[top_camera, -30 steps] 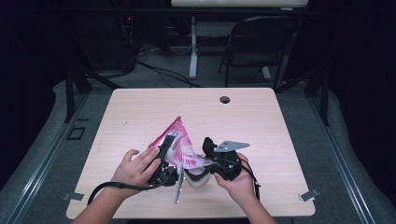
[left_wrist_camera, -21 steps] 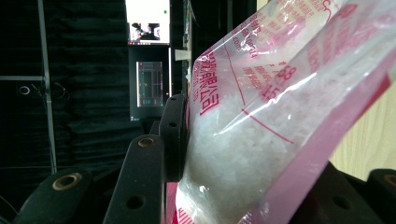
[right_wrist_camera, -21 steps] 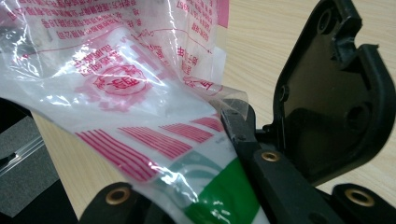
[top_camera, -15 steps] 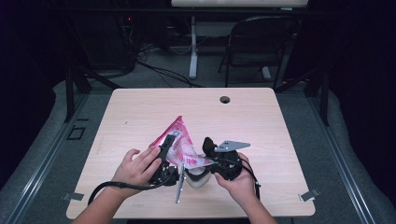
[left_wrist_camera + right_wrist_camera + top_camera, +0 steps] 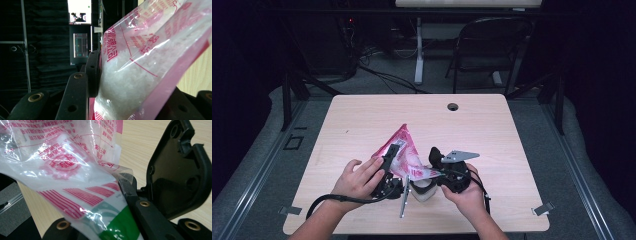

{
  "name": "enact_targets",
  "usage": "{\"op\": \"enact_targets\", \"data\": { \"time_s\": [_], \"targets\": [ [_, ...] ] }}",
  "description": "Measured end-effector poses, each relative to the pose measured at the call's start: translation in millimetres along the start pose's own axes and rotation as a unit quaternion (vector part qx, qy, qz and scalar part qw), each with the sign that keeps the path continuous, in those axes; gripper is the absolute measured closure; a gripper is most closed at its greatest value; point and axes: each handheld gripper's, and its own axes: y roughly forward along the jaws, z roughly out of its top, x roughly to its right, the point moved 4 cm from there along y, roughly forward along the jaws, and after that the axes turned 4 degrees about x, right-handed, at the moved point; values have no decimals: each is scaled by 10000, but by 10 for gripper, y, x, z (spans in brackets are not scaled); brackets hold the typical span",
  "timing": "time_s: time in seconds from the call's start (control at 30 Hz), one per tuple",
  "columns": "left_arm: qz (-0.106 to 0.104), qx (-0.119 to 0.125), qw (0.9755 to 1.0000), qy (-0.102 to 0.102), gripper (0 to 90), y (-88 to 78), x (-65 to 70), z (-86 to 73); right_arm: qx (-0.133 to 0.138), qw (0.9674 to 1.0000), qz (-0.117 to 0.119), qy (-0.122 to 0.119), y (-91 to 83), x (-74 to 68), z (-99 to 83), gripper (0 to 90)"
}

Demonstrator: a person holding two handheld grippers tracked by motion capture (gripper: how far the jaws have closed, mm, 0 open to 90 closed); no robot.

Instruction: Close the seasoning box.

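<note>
Plastic bag (image 5: pixel 140 75): red print, Chinese characters and small lines, mostly illegible; digits "68" readable sideways in left gripper view; round red seal, characters unreadable, in right gripper view.

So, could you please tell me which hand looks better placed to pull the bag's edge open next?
Probably the right: its claw pinches the bag at its thin empty edge, while the left claw clamps the full, grainy part, steadying it.

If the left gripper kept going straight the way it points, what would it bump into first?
Probably nothing new: the pink-and-clear bag of white grains already sits between the left gripper jaws. Past the bag, the bare table looks free.
</note>
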Motion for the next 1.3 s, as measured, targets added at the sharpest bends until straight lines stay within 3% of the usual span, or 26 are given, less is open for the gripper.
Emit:
{"op": "enact_targets", "data": {
  "time_s": [1.3],
  "targets": [
    [9, 75, 10000, 57, 654, 7, -25, 46, -57, 10000, -39, -57, 0, 3, -12, 853]
  ]
}}
